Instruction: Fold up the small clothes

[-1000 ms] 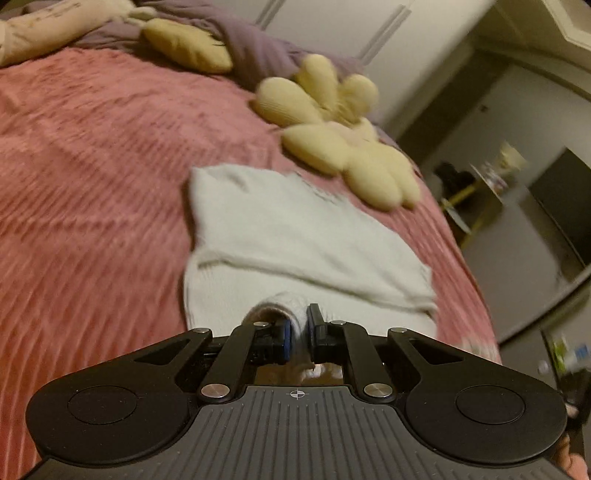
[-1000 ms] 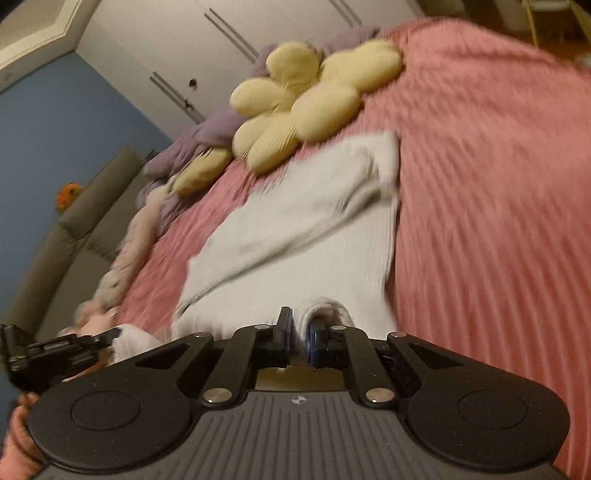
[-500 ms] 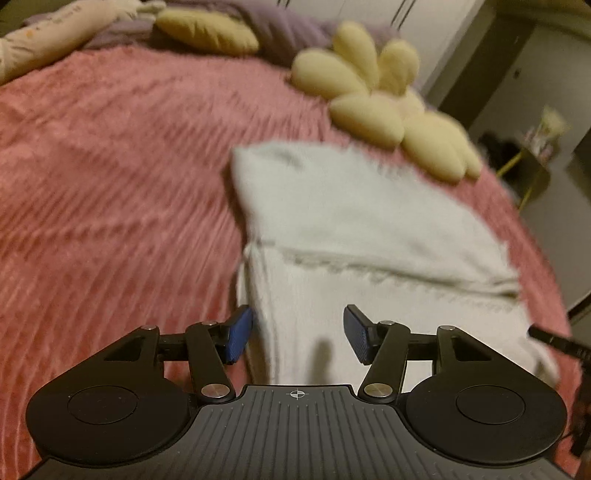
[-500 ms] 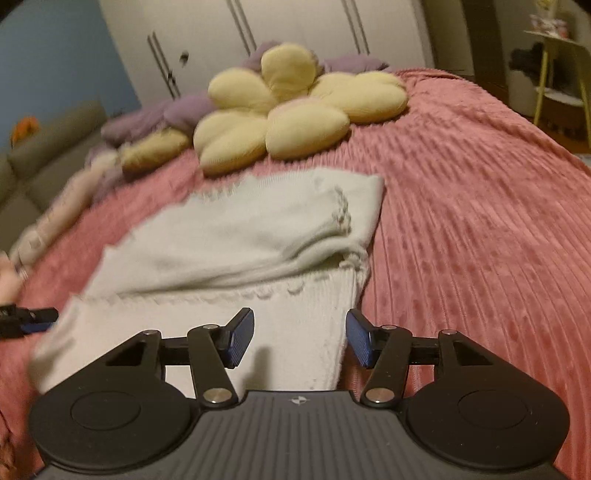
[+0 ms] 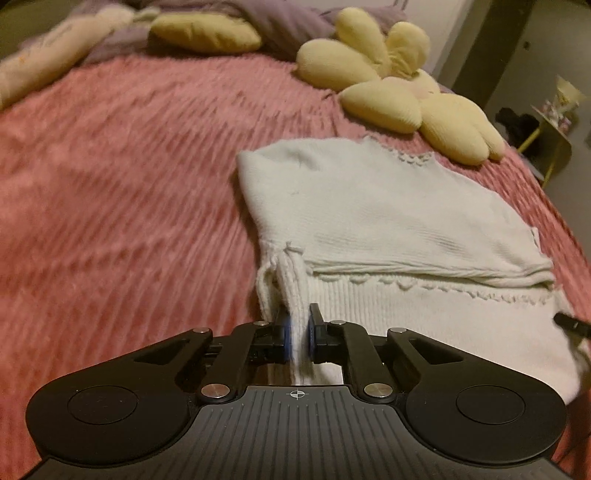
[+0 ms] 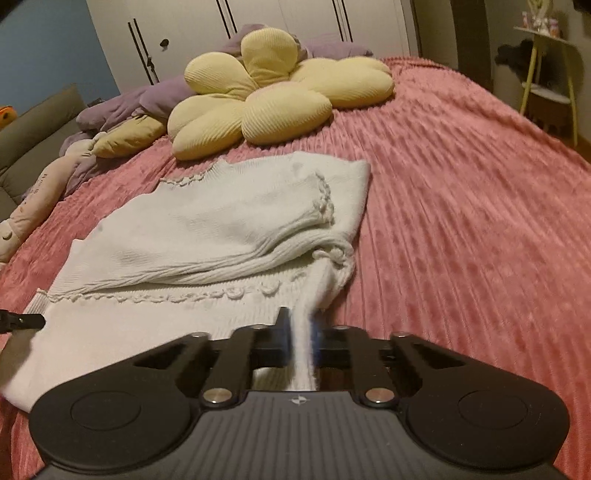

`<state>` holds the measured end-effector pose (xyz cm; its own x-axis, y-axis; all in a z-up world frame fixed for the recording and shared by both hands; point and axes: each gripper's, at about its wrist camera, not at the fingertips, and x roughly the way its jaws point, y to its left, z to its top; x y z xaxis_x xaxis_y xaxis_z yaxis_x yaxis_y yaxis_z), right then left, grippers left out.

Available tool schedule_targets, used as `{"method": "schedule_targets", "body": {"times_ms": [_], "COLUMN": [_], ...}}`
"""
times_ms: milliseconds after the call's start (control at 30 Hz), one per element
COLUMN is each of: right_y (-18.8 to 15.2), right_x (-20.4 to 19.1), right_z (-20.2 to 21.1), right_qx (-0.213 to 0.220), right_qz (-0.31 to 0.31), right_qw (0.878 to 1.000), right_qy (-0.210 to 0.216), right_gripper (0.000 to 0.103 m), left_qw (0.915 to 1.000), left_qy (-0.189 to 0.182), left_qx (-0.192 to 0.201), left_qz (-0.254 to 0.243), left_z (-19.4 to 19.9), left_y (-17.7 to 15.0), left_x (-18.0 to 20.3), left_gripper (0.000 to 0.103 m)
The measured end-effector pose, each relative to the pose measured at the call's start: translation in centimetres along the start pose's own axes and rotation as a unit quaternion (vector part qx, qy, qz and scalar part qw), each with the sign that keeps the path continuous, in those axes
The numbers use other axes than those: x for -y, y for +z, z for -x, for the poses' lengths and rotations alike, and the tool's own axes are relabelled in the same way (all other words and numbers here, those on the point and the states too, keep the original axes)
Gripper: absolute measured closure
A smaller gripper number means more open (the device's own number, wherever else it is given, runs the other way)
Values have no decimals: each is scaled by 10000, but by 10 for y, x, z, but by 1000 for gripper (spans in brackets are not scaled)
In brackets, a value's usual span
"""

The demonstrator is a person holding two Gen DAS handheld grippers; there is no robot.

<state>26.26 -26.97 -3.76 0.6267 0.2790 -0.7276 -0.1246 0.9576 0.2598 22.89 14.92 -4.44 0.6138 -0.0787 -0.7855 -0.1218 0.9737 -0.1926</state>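
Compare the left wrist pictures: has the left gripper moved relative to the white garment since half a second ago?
Yes. The left gripper, open over the white garment then, has closed in on its near left corner, now pinched between shut pads.

We see our left gripper and right gripper built alike: matte black, with a ribbed centre plate bearing a small crosshair mark, a round disc recessed in each rounded side lobe, silver pivot screws on the angular linkage arms, and blue pads inside the fingers.

A home bedroom: pink-covered bed, flower-shaped cushion, white wardrobe doors.
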Motion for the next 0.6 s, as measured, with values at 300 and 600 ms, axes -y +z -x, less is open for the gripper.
{"method": "schedule_targets", "body": {"times_ms": [300, 600], "right_y": [-1, -6], "right_x": [-22, -32], "right_z": [19, 19], "right_qx": [442, 457], "right_qz": [743, 1141], "right_qw": [9952, 9912], "right_qy": [-453, -501], "right_gripper": [94, 94], "left_qw": [9956, 9949], "left_qy": [512, 294], "left_qx": [446, 225], "left_qz": [-642, -941], "left_z": [23, 2], "left_y": [-4, -17], "left_x": [24, 41], "left_gripper": [92, 79]}}
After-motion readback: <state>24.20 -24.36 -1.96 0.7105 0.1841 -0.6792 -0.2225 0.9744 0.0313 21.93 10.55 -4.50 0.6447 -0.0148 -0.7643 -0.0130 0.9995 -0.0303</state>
